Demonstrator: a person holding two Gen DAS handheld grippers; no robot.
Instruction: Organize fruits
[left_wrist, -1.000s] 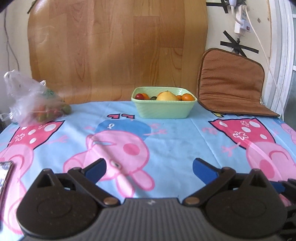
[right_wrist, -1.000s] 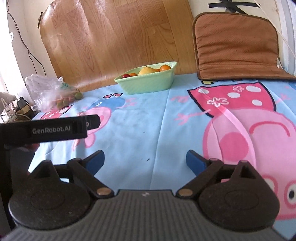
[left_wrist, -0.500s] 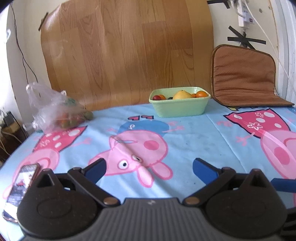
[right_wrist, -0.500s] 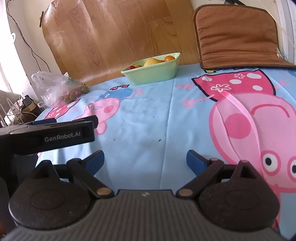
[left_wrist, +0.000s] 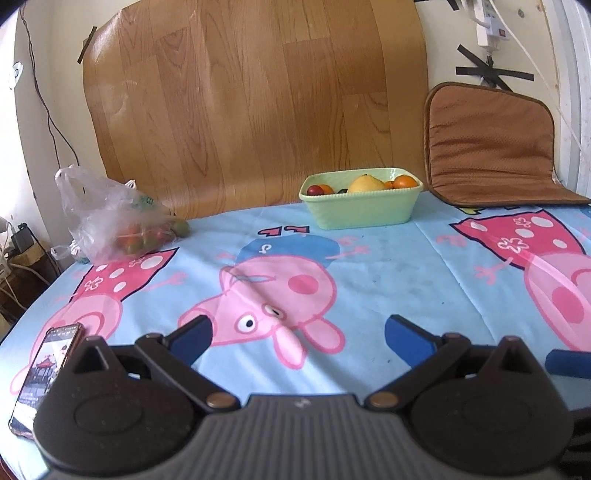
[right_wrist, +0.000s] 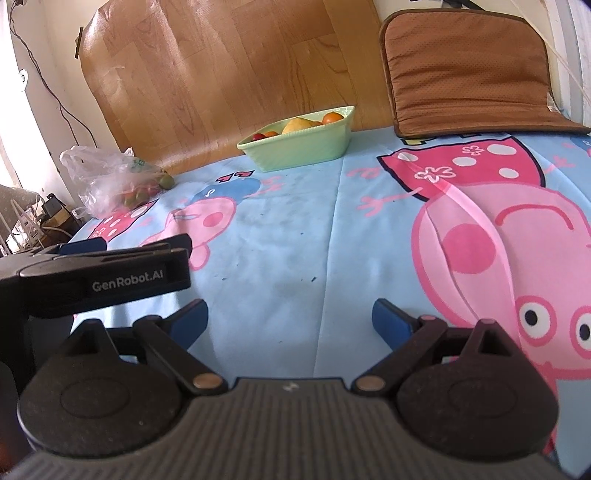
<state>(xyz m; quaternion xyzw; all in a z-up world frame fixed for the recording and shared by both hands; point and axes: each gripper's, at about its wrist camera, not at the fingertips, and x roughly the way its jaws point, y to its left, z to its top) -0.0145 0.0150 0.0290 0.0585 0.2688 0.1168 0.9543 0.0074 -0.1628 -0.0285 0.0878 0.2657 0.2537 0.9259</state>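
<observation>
While both tools hover low over the near edge of the bench (left_wrist: 406, 266), neither holds anything: the left gripper (left_wrist: 295, 338) has its fingers spread wide, and the right gripper (right_wrist: 290, 319) is likewise released.

The fruit lies in two places. A green bowl (left_wrist: 360, 210) at the far side holds a yellow fruit (left_wrist: 365, 183), orange fruits and a dark red one. A thin plastic bag (left_wrist: 110, 218) at the far left holds small red and green fruits, with one green fruit (left_wrist: 181, 227) at its mouth, apparently just outside.

Handling judgement: the small fruits look light, round and smooth, apt to roll or slip, and soft enough to bruise under a hard squeeze. Each is best taken across its widest part with gentle pressure. The bag is limp and will shift when touched; steadying it with the other tool seems prudent.

A phone (left_wrist: 44, 373) lies at the near left.
</observation>
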